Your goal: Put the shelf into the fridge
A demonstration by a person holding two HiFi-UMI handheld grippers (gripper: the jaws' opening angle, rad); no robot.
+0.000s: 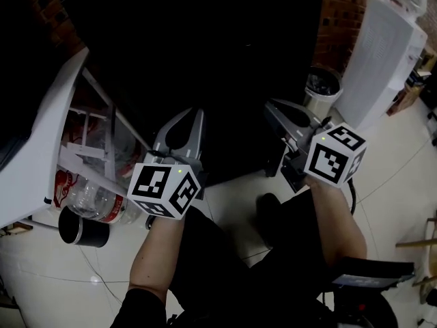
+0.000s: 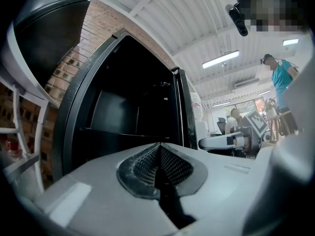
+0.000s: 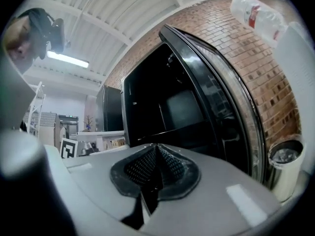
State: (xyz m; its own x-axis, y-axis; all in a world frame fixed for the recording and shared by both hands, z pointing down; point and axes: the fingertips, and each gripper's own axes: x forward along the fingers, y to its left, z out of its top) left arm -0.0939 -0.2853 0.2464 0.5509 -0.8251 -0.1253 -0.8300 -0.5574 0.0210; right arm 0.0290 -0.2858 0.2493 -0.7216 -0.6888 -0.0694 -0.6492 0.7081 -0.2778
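We hold both claws up in front of the open fridge (image 2: pixel 138 97), side by side and pointing roughly level at its dark inside. The left claw (image 2: pixel 158 145) is closed up tight with nothing between its jaws, and the right claw (image 3: pixel 156 146) is the same, pads together and empty. The shelf (image 2: pixel 123 132) lies level across the inside of the fridge, apart from both claws. To our left the fridge door (image 1: pixel 34 135) stands open with bottles (image 1: pixel 95 200) in its rack, and a metal bin (image 1: pixel 321 91) stands to the right
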